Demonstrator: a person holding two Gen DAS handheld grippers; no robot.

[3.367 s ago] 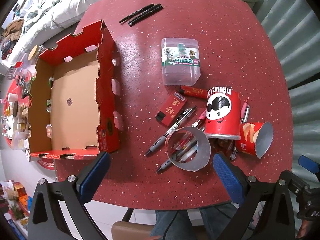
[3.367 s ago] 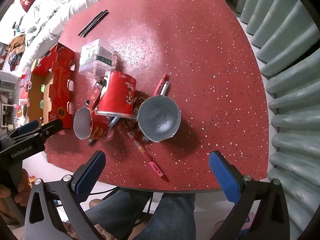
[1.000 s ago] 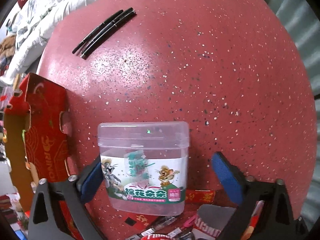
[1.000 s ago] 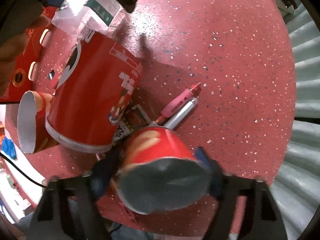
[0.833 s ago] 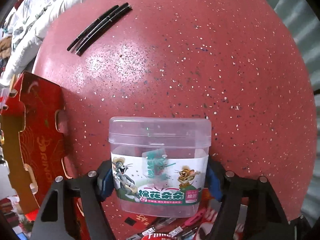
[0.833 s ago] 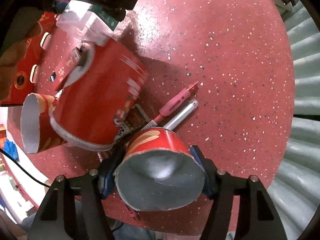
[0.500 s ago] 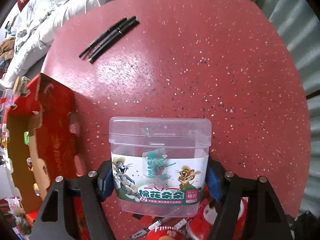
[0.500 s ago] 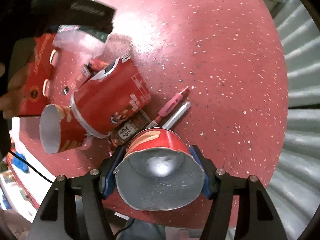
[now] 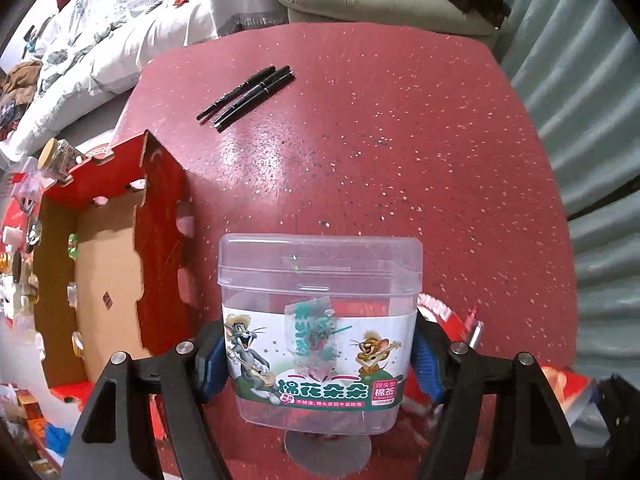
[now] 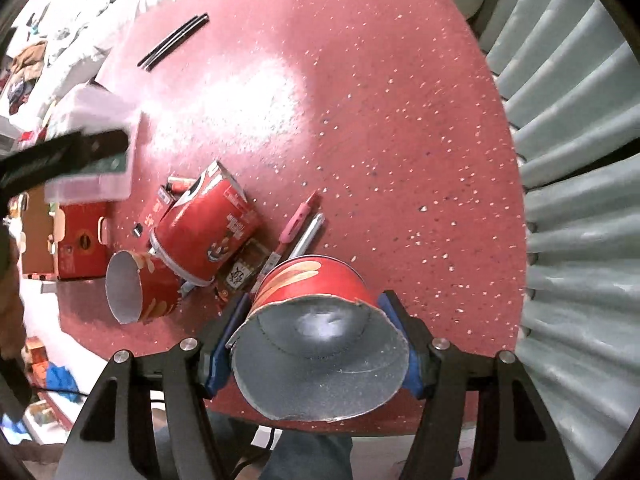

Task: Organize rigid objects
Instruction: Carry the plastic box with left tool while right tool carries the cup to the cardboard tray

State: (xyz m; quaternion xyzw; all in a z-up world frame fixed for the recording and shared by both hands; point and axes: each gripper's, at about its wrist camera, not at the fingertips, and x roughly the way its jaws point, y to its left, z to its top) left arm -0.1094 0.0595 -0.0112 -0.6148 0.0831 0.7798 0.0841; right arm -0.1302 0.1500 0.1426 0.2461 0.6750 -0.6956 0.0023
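Observation:
My left gripper (image 9: 318, 364) is shut on a clear plastic box with a cartoon label (image 9: 320, 320), held above the red table (image 9: 400, 160). The same box (image 10: 94, 148) shows blurred at the left of the right wrist view, under the left gripper's dark body. My right gripper (image 10: 316, 354) is shut on a short red cut can section (image 10: 316, 312), its grey open end towards the camera, lifted off the table. Below lie a bigger red can (image 10: 208, 224), another short can section (image 10: 136, 292) and pens (image 10: 300, 216).
An open red cardboard tray (image 9: 112, 256) stands at the table's left edge. Three black pens (image 9: 248, 96) lie at the far side. A red pack (image 10: 160, 204) and a dark card (image 10: 244, 268) lie by the cans. Ribbed curtain at the right, bedding and an armchair behind.
Both grippers closed on their objects and rose: the left lifted the clear box, the right lifted the short can section. The table and the other cans now look farther off.

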